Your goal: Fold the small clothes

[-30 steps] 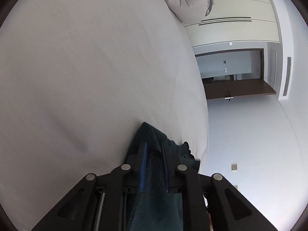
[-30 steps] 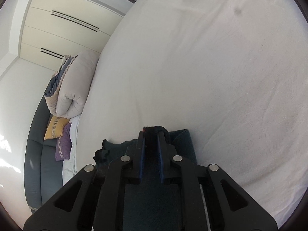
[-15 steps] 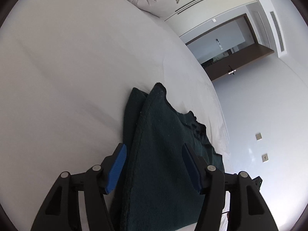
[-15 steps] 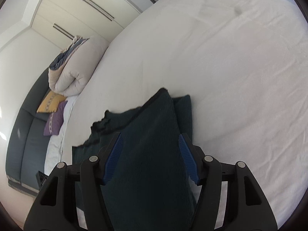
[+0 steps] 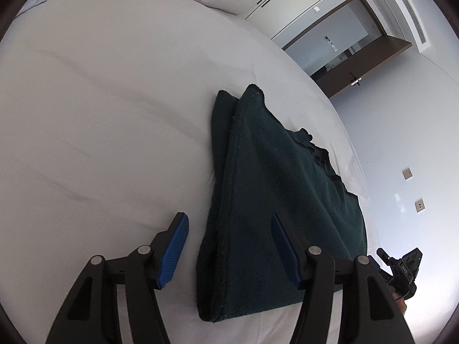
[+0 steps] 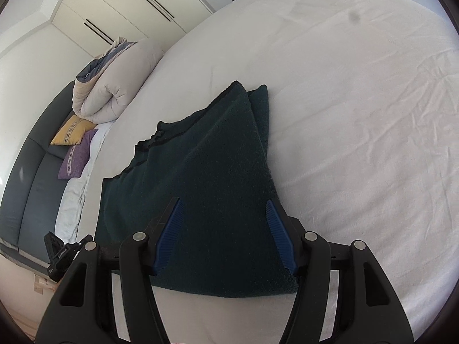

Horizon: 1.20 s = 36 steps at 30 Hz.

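A dark green fleece garment (image 5: 266, 200) lies folded in layers on the white bed sheet (image 5: 100, 114). It also shows in the right wrist view (image 6: 206, 183). My left gripper (image 5: 229, 220) is open and empty, raised just above the garment's near left edge. My right gripper (image 6: 222, 205) is open and empty, raised above the garment's near right part. Each gripper's blue pads stand wide apart. The right gripper also shows at the lower right edge of the left wrist view (image 5: 401, 269), and the left gripper at the lower left of the right wrist view (image 6: 61, 253).
A rolled beige duvet (image 6: 114, 86) lies at the head of the bed, with a yellow cushion (image 6: 73, 130) and a purple cushion (image 6: 76, 159) against a dark headboard (image 6: 28, 177). Wardrobe doors (image 6: 129, 8) and an open doorway (image 5: 344, 46) stand beyond the bed.
Both grippers were shut on the garment's edge one second ago. They opened, let it drop folded onto the sheet, and drew back and up.
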Available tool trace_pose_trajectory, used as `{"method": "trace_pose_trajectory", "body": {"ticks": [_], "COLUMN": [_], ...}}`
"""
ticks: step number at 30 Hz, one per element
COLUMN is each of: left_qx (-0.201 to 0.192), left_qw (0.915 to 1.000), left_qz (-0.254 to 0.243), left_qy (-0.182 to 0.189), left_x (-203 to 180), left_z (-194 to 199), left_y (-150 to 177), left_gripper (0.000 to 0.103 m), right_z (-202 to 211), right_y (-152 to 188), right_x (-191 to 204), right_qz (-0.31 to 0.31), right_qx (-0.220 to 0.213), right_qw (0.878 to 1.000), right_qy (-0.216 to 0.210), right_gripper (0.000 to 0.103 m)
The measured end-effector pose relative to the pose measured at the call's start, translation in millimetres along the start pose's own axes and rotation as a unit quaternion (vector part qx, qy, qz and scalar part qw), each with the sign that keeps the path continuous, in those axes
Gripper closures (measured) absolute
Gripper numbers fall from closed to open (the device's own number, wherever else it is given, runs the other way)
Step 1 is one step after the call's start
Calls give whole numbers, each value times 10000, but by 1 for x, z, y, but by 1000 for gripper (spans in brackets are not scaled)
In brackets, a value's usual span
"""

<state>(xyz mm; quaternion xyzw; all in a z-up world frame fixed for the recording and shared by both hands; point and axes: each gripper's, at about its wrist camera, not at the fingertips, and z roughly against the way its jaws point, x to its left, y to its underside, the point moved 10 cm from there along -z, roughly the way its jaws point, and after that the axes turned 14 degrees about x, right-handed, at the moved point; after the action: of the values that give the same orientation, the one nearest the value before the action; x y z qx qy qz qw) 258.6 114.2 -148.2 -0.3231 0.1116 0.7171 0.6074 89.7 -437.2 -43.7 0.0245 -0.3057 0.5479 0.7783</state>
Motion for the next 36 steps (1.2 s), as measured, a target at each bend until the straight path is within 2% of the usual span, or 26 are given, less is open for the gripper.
{"method": "trace_pose_trajectory", "body": {"ticks": [3,6,11,12,15,17,18,21,22,25,36], "left_qx": [46,20,-20,-37,-108,-171,-207,-260,-236,-179,-230], "left_qw": [9998,9991,9968,9968,9961,9948,9944,9938,9938,9952,9949], "left_qz": [-100,-244,-458,-463,-528,-591,-606,-605,-591,-484,-537], "left_qy": [-165,-350,-649,-650,-705,-814,-845,-893,-913,-834,-818], "left_x": [-1,-3,-7,-6,-10,-12,-14,-13,-11,-3,-5], "left_z": [-1,0,1,2,6,9,11,12,10,6,9], "left_y": [6,9,12,12,15,17,19,24,25,28,32], "left_gripper": [80,88,93,93,94,94,94,94,94,94,97], "right_z": [7,2,-8,-8,-5,-3,-1,0,0,-2,14], "right_y": [1,1,6,8,9,11,12,17,18,23,32], "right_x": [-10,-9,-6,-6,-8,-10,-11,-12,-12,-17,-36], "right_qz": [-13,108,474,506,569,568,592,674,706,718,297], "right_qx": [-20,26,123,128,158,173,181,207,220,274,195], "right_qw": [10000,9997,9967,9962,9944,9940,9938,9925,9920,9910,9976], "right_qy": [67,220,652,696,880,914,922,1002,1019,1094,586], "right_gripper": [44,44,45,48,73,76,83,87,93,98,102]}}
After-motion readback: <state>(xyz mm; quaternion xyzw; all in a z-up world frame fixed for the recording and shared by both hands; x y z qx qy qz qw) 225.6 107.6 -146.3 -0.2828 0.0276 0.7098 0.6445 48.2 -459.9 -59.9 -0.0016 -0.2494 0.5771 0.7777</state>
